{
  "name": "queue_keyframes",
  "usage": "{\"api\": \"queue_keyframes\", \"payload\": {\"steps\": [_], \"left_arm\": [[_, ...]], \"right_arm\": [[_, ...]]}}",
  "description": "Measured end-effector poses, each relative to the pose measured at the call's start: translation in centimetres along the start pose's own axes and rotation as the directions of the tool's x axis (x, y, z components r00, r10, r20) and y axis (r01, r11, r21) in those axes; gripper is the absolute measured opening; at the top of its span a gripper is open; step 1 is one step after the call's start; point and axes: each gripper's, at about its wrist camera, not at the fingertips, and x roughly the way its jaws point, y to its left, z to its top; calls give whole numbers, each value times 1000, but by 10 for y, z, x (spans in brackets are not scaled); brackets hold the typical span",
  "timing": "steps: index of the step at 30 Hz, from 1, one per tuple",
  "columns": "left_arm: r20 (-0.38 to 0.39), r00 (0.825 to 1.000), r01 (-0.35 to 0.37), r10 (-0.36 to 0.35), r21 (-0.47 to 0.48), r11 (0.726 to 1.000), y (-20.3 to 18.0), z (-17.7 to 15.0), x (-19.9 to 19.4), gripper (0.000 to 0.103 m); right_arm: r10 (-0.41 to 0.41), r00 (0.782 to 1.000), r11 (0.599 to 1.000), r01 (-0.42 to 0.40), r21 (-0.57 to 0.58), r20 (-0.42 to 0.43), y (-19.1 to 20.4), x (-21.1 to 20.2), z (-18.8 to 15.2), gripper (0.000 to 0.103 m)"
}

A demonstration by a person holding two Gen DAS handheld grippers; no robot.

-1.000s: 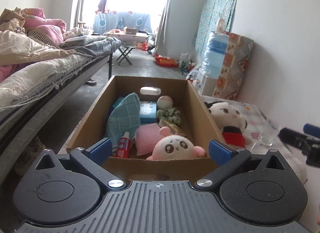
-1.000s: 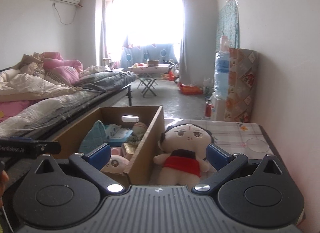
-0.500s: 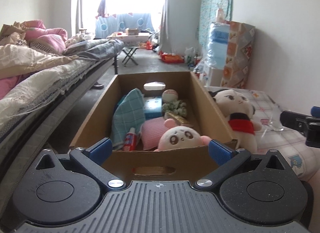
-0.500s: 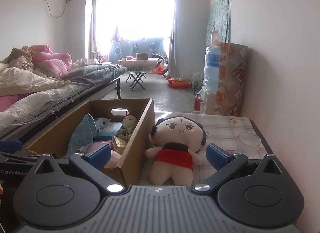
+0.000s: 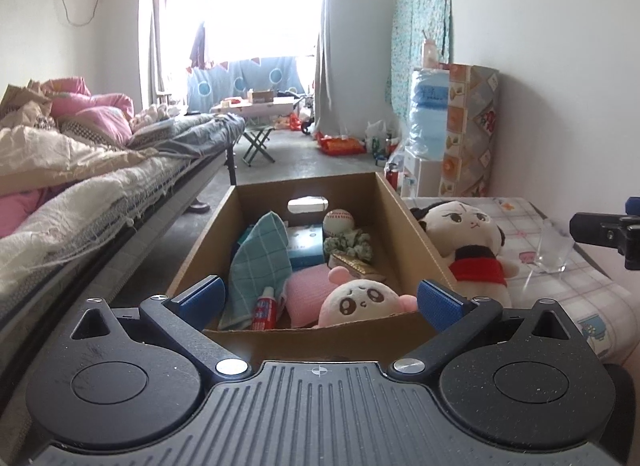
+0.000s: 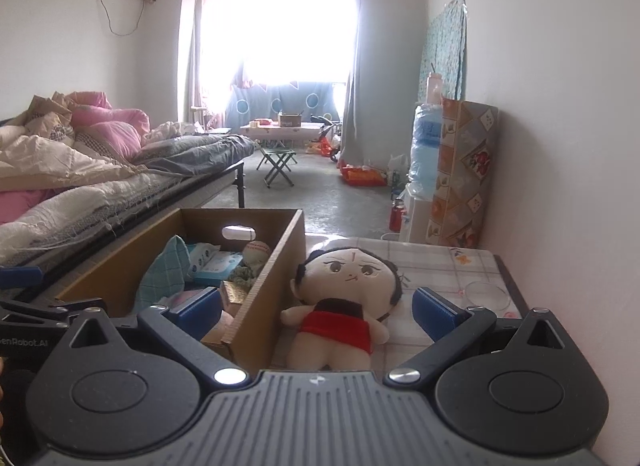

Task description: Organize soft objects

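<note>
The left tool (image 5: pixel 318 300) hangs spread wide and empty before the near wall of the cardboard box (image 5: pixel 412 225), its blue pads to either side of the pink round-faced plush (image 5: pixel 360 302) that lies inside against that wall. Further in the box sit a teal checked cloth (image 5: pixel 262 262), a pink sponge-like pad (image 5: pixel 306 294), a small red-and-white tube (image 5: pixel 265 310), a tissue pack (image 5: pixel 306 246), a green scrunchie (image 5: pixel 348 244) and a baseball (image 5: pixel 338 221). The right tool (image 6: pixel 318 306) is likewise released, holding nothing, aimed at the black-haired doll in a red dress (image 6: pixel 346 298), which lies on the checked table (image 6: pixel 440 266) just beside the box's outer wall. A clear glass (image 6: pixel 486 294) stands near the doll.
</note>
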Motion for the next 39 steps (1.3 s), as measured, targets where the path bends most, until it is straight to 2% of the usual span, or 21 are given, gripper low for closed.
{"api": "queue_keyframes", "payload": {"steps": [3,8,11,14,19,25,30,39], "left_arm": [[-23,1000,-10,10,3,1000,-3,-1,2,103],[-146,989,-26,20,-38,999,2,-5,19,103],[-194,979,-68,60,-32,997,4,-8,26,103],[-233,970,-76,63,-48,996,8,-9,30,103],[-269,959,-113,93,-62,992,13,-7,32,103],[-286,950,-157,128,-81,984,19,-5,31,103],[-309,939,-183,150,-80,980,22,-4,33,103],[-344,925,-198,163,-69,978,20,-5,36,103]], "right_arm": [[-11,1000,999,12,37,-10,-4,2,-3,103],[-24,999,995,29,100,-45,-5,9,-18,103],[-40,998,994,45,98,-54,0,11,-27,103],[-58,996,996,62,66,-63,10,12,-31,103],[-96,991,994,101,49,-96,14,16,-31,103],[-67,987,989,85,124,-149,5,21,-31,103],[-60,981,991,80,104,-186,8,24,-35,103],[-42,975,988,72,133,-217,9,29,-42,103]]}}
